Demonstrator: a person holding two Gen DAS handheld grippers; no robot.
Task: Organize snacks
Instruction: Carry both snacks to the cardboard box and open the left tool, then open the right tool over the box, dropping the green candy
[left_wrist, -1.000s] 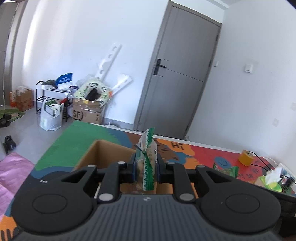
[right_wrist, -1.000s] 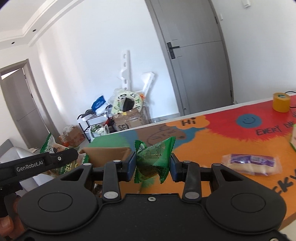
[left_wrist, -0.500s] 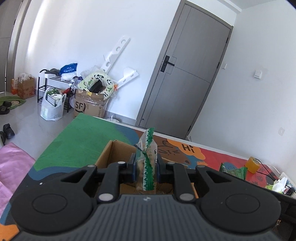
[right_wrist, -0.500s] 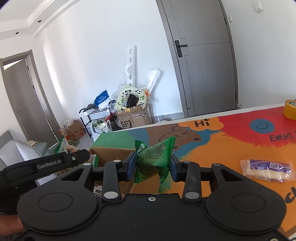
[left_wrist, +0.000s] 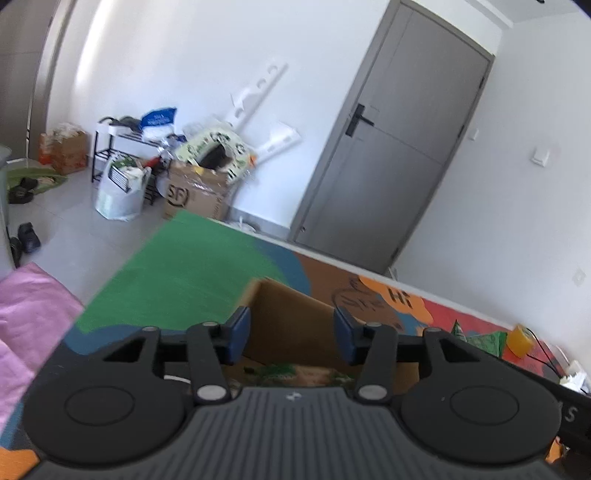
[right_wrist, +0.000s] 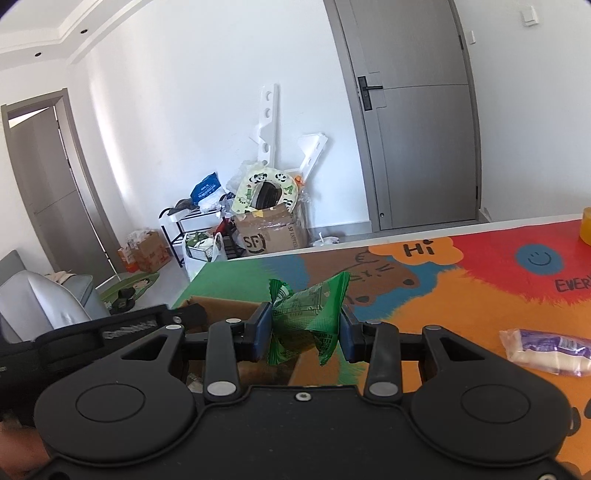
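My left gripper (left_wrist: 291, 334) is open and empty above an open cardboard box (left_wrist: 295, 317) on the colourful table mat. A green-and-tan snack packet (left_wrist: 291, 371) lies in the box just below the fingers. My right gripper (right_wrist: 306, 332) is shut on a green snack packet (right_wrist: 308, 325) and holds it above the mat, beside the box (right_wrist: 221, 308). The left gripper's body (right_wrist: 92, 332) shows at the left of the right wrist view. The green packet also shows at the right of the left wrist view (left_wrist: 484, 339).
A purple-and-white snack packet (right_wrist: 546, 350) lies on the mat to the right. A yellow tape roll (left_wrist: 521, 341) and white tissues (left_wrist: 574, 376) sit at the table's far right. Boxes, bags and a rack stand on the floor by the wall (left_wrist: 195, 184).
My left gripper has opened and the green-and-tan packet has dropped into the box. My right gripper has moved closer to the box with the green packet.
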